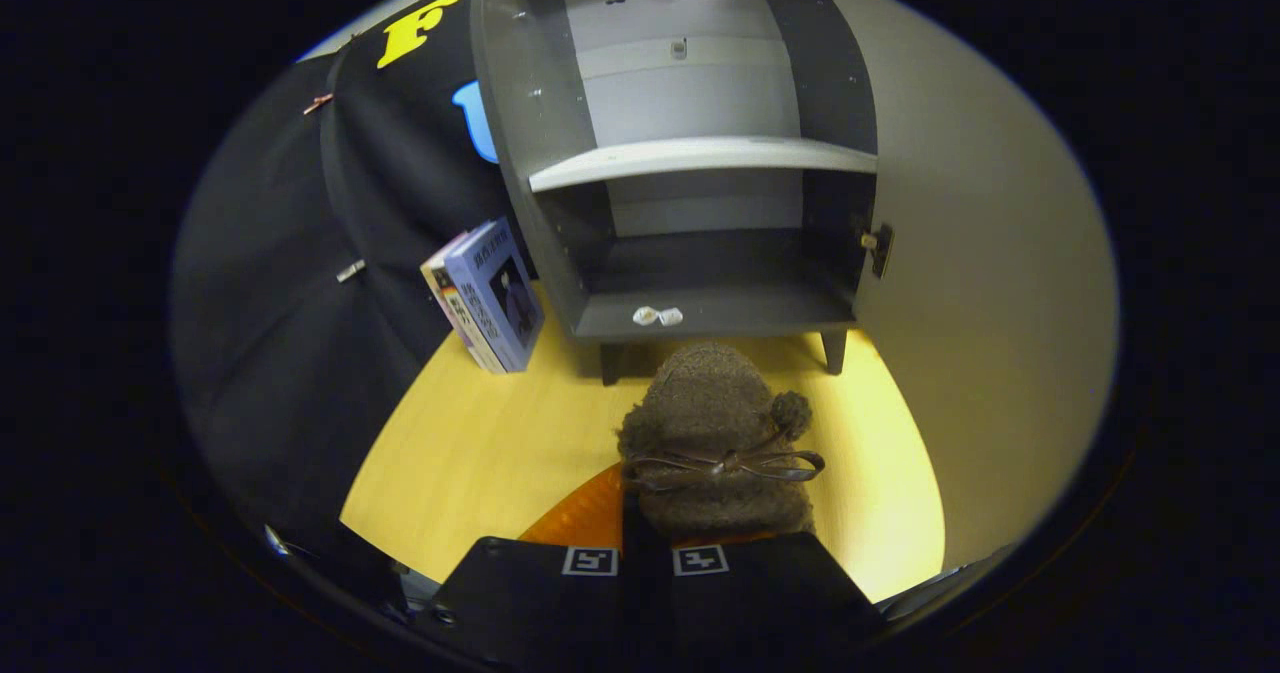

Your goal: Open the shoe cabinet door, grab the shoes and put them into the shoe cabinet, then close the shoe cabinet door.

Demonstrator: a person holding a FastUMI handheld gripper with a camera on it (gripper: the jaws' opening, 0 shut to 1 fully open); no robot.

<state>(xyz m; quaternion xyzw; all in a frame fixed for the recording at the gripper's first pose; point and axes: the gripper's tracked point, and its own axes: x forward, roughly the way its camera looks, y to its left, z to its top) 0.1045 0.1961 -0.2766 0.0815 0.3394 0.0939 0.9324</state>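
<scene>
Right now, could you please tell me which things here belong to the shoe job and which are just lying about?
Job:
- fuzzy brown shoe with a bow, held by the gripper, its jaws shut on it
- open grey shoe cabinet, lower shelf bare

Lying about:
- upright blue books beside the cabinet

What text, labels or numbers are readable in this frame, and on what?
Nothing can be quoted with confidence.
Books leaning beside the shoe cabinet: printed characters on cover and spine, too small and blurred to read.
Square markers on the gripper: black-and-white patterns, no words.
Shoe, with the fingers close together at its near end: no text.
Shoe cabinet: no text.
</scene>
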